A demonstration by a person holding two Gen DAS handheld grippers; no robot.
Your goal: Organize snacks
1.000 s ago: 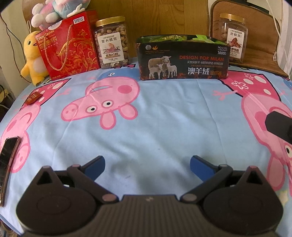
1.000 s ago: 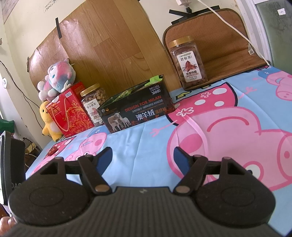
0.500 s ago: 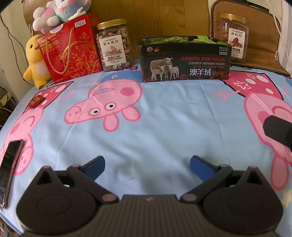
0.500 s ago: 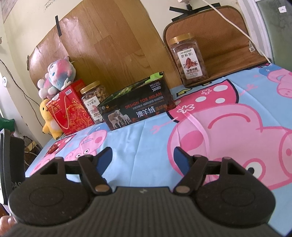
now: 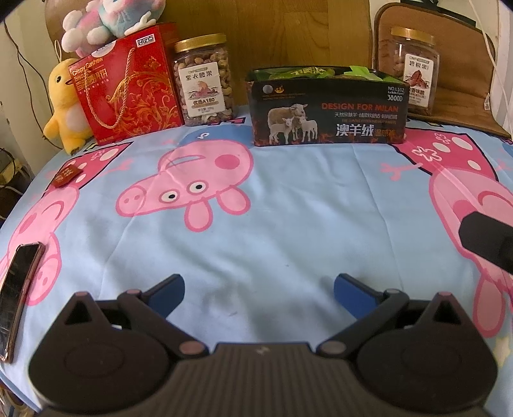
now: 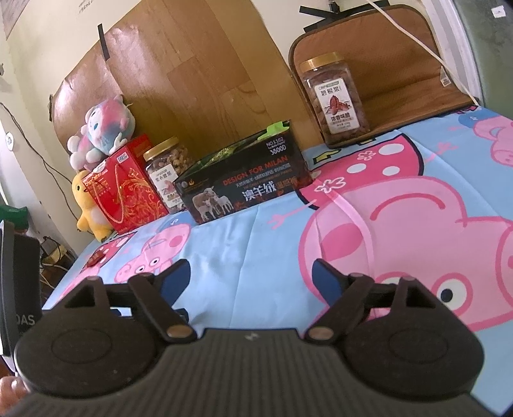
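A black open box (image 5: 330, 118) with sheep print holds green snack packets (image 5: 301, 72) at the back of the table; it also shows in the right wrist view (image 6: 243, 189). A small red snack packet (image 5: 66, 175) lies at the left, also seen from the right wrist (image 6: 95, 258). Two nut jars stand at the back: one (image 5: 205, 80) left of the box, one (image 5: 413, 69) right of it. My left gripper (image 5: 259, 287) is open and empty above the cloth. My right gripper (image 6: 252, 279) is open and empty.
A red gift box (image 5: 128, 86), a yellow plush duck (image 5: 65, 106) and a pink plush (image 5: 109, 21) stand at the back left. A phone (image 5: 17, 288) lies near the left edge. The right gripper's body (image 5: 487, 239) shows at the left view's right edge.
The left gripper has moved slightly back and left, so the objects sit a little further right. The right view has shifted slightly. Both grippers stay open.
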